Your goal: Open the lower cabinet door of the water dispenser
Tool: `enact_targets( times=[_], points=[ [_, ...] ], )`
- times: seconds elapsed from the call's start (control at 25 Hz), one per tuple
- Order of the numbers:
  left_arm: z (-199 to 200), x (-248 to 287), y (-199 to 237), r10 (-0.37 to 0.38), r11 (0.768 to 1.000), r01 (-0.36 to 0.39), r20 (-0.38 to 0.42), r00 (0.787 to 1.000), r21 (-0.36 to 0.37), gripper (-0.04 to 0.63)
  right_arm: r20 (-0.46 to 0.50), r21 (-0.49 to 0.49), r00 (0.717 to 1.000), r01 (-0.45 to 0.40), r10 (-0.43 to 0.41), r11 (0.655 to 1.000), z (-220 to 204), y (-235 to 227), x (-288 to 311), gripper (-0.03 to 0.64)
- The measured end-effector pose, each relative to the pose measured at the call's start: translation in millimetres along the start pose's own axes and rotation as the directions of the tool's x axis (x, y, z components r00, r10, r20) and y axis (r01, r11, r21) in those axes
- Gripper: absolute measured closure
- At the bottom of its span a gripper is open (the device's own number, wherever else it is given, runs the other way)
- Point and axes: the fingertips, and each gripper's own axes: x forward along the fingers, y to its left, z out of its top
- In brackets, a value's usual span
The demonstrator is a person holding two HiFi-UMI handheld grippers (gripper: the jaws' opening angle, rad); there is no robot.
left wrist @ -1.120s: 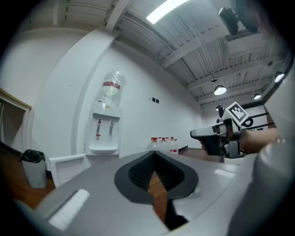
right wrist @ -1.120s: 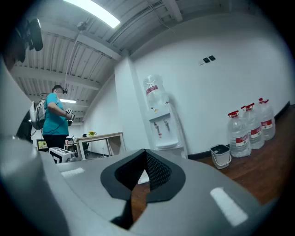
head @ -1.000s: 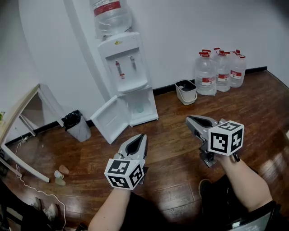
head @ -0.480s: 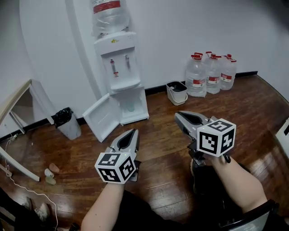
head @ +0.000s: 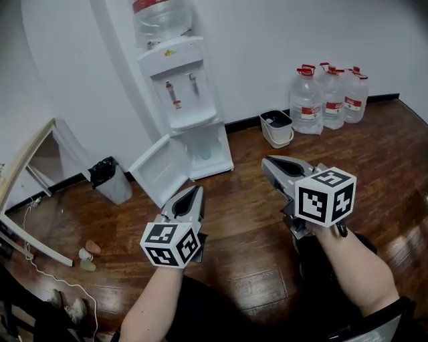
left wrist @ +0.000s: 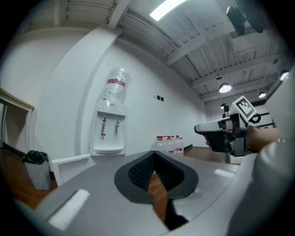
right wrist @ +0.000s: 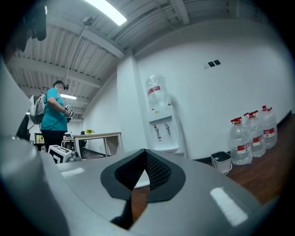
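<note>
Left gripper [head: 198,189] leftward, ribbed pads [left wrist: 140,172] together

White walls [head: 301,40] close the room, and a black skirting board [head: 242,123] runs where they meet the dark, glossy plank floor [head: 247,220]. A square white column [right wrist: 129,101] stands out from the wall. Clear water bottles with red caps [head: 328,100] cluster at the floor's far right edge, with a white bucket [head: 276,128] just beside them. Near the far left edge stand a bin lined with a black bag [head: 110,179] and a tilted pale wooden frame [head: 27,163]. Overhead, exposed beams carry a bright strip light [right wrist: 105,11] and a round lamp [left wrist: 225,87].
</note>
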Motion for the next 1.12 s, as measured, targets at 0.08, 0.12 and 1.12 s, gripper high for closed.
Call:
enact_targets(
  times=[0.08,0.12,1.12],
  points=[
    [9.6,14.9,1.3,0.000,0.999,0.001,-0.029,1.000,0.038,0.545,-0.006,0.013,1.000,-0.012,0.012,1.000,4.5,-5.9,3.2,0.615],
    [17.6,20.3,0.5,-0.001,0.999,0.003,-0.039,0.999,0.044,0.545,-0.005,0.013,1.000,-0.019,0.020,1.000,6.2,-6.0,2.8,0.615],
    [34.1,39.6,-1.5,-0.045,0.997,0.042,0.049,0.998,0.058,0.543,0.050,0.044,0.997,-0.055,0.052,0.998,33.4,-7.9,37.1,0.615]
  ],
)
